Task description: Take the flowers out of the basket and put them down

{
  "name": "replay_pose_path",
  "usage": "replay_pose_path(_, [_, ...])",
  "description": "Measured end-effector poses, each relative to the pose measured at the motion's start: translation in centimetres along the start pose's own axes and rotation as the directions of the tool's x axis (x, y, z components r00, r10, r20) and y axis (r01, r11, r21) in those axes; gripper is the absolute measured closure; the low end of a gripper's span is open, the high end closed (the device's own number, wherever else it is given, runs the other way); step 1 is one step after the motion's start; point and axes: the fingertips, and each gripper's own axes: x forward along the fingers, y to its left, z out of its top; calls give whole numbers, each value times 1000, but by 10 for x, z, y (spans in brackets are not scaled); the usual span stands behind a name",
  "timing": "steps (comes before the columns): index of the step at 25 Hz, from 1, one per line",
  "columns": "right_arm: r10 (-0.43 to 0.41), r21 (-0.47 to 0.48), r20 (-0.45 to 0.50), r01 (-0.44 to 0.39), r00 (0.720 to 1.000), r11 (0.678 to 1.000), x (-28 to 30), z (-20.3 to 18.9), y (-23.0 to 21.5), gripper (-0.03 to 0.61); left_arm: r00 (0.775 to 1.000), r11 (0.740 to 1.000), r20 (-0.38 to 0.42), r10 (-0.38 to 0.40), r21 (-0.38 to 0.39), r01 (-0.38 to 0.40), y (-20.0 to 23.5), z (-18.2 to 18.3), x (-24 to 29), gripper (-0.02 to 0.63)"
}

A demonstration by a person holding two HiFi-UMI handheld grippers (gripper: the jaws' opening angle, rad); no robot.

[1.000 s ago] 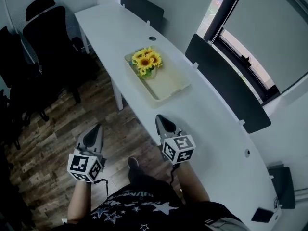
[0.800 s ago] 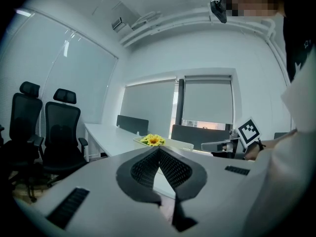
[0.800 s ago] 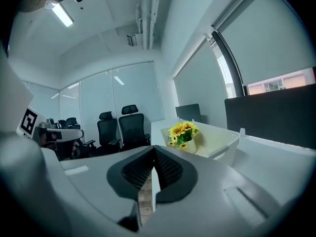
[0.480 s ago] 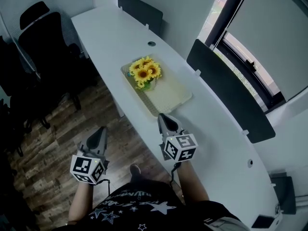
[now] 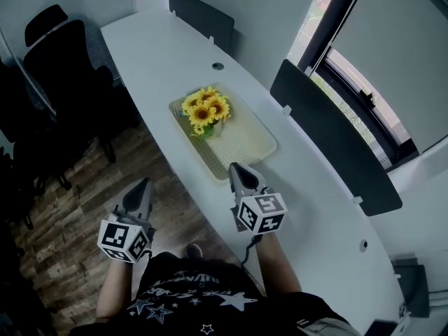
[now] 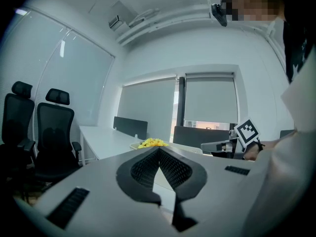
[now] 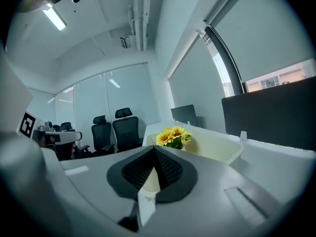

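A bunch of yellow sunflowers (image 5: 204,109) stands at the far left end of a shallow cream basket (image 5: 249,144) on the long white table (image 5: 168,54). My right gripper (image 5: 236,169) is shut and empty, its tip just short of the basket's near edge. My left gripper (image 5: 142,186) is shut and empty too, off the table's edge over the wooden floor. In the right gripper view the sunflowers (image 7: 173,137) and the basket (image 7: 217,148) lie just beyond the closed jaws. The left gripper view shows the sunflowers (image 6: 152,142) small and far ahead.
Dark partition panels (image 5: 334,140) line the table's far side below a window. Black office chairs (image 5: 59,68) stand on the wooden floor (image 5: 66,215) at the left. A round cable hole (image 5: 218,66) sits in the table beyond the basket.
Both grippers have come closer to the basket; it and the flowers now lie nearer in the head view. Both stay shut.
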Motion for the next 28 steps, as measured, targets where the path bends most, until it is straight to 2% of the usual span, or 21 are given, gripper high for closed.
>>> replay_pose_path(5, [-1,19,7,0,1000,1000,-2,3,-4,575,999,1000,-38,-3,24,4,0,0,12,604])
replay_pose_path(9, [-46,39,13,46,999,998,1,2,-16,575,999,999,-43,-20,33,21,3,2,29,604])
replay_pose_path(16, [-130,58,4,130,991,990,11,0,-37,575,992,994,-81,-93,43,97,12,-5,75,604])
replay_pose_path(23, [-177,99,45,172,983,980,41,21,-49,575,982,986,-102,-156,44,161,39,2,134,604])
replay_pose_path(28, [-226,122,11,223,974,967,69,26,-58,575,969,976,-137,-205,50,214,63,6,176,604])
